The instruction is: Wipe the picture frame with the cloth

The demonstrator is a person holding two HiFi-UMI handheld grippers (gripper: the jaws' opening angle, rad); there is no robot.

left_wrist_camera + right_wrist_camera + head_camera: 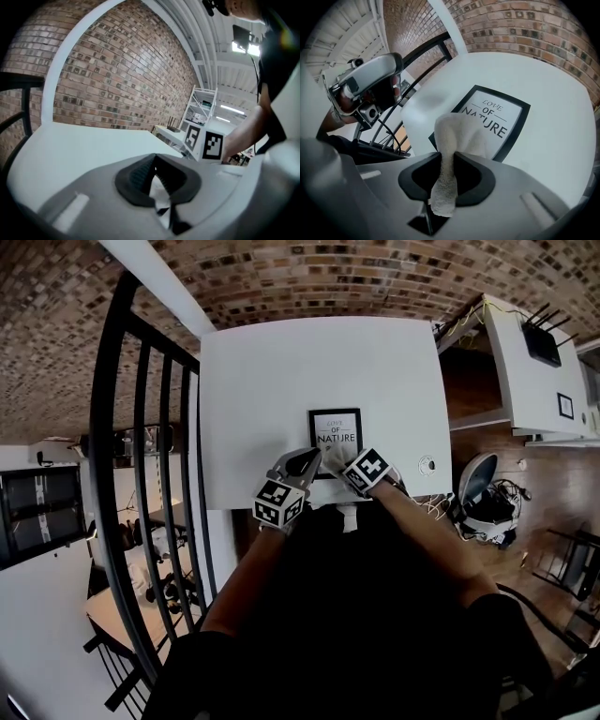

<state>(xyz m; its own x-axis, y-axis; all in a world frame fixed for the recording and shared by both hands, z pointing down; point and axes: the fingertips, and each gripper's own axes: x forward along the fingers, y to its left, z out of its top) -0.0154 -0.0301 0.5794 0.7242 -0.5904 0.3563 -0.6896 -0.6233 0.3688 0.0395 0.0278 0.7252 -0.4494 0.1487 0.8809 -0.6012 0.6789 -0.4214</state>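
Note:
The black picture frame (335,432) with a white print reading "LOVE OF NATURE" lies flat on the white table (281,381), near its front edge. My right gripper (331,462) is shut on a white terry cloth (457,136). The cloth bulges out past the fingertips and rests on the frame's (499,117) near left part. My left gripper (306,463) sits at the frame's near left corner. In the left gripper view its jaws (155,161) meet at the tips, with a white piece with a dark edge between them, seemingly the frame's corner.
A black metal railing (141,474) runs along the table's left side. A small round white object (427,465) lies near the table's right front edge. A white shelf unit (525,352) with a router stands to the right. A brick wall (117,79) rises behind the table.

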